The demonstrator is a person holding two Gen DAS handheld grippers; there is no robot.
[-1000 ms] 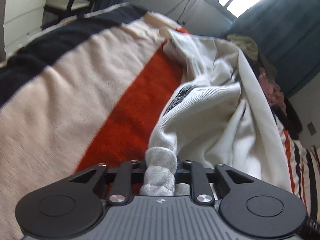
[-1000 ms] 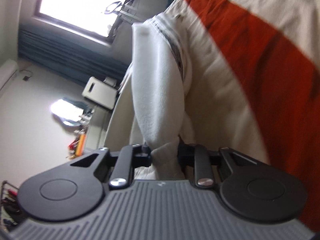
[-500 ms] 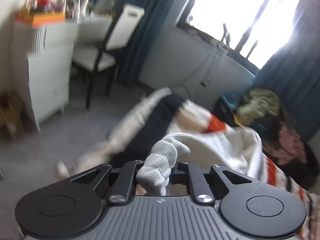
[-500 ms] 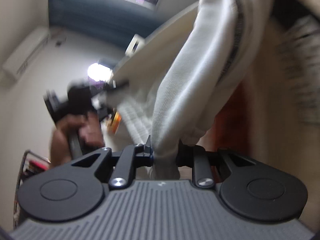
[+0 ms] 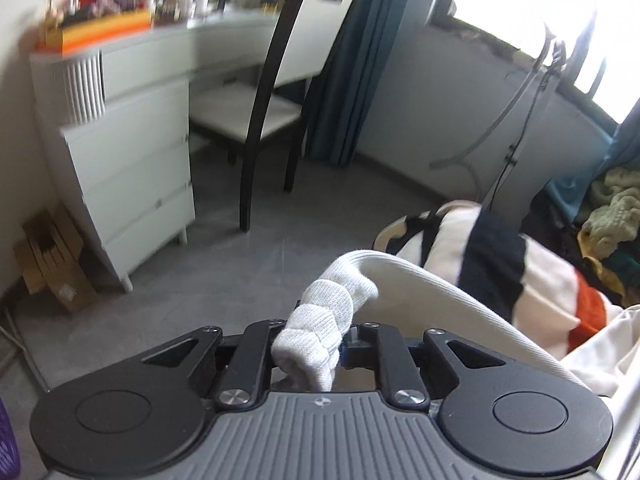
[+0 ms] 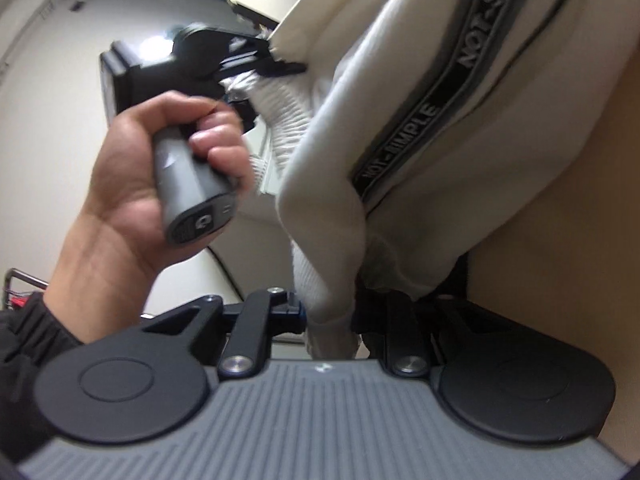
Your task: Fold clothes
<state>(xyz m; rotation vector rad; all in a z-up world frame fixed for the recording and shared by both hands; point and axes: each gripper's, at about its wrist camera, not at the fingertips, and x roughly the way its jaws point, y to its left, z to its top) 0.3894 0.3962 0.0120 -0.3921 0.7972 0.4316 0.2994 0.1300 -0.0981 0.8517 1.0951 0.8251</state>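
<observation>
A cream white garment [image 5: 432, 292] with a ribbed hem and a black lettered band [image 6: 420, 120] hangs in the air between both grippers. My left gripper [image 5: 316, 344] is shut on a bunched ribbed edge of it, raised above the striped bed [image 5: 532, 276]. My right gripper [image 6: 332, 312] is shut on another edge of the same garment [image 6: 400, 184]. In the right wrist view the left gripper [image 6: 272, 64] shows at upper left, held by a hand [image 6: 132, 184], still clamped on the ribbed hem.
A white chest of drawers [image 5: 128, 164] and a desk with a dark-framed chair [image 5: 280, 92] stand across the grey floor. Cardboard [image 5: 52, 256] leans by the drawers. A pile of clothes [image 5: 608, 216] lies at the right by the window and teal curtain [image 5: 344, 72].
Both grippers have lifted the garment off the bed and swung up. The left view has turned from the blanket to the room; the left gripper and hand have come into the right view.
</observation>
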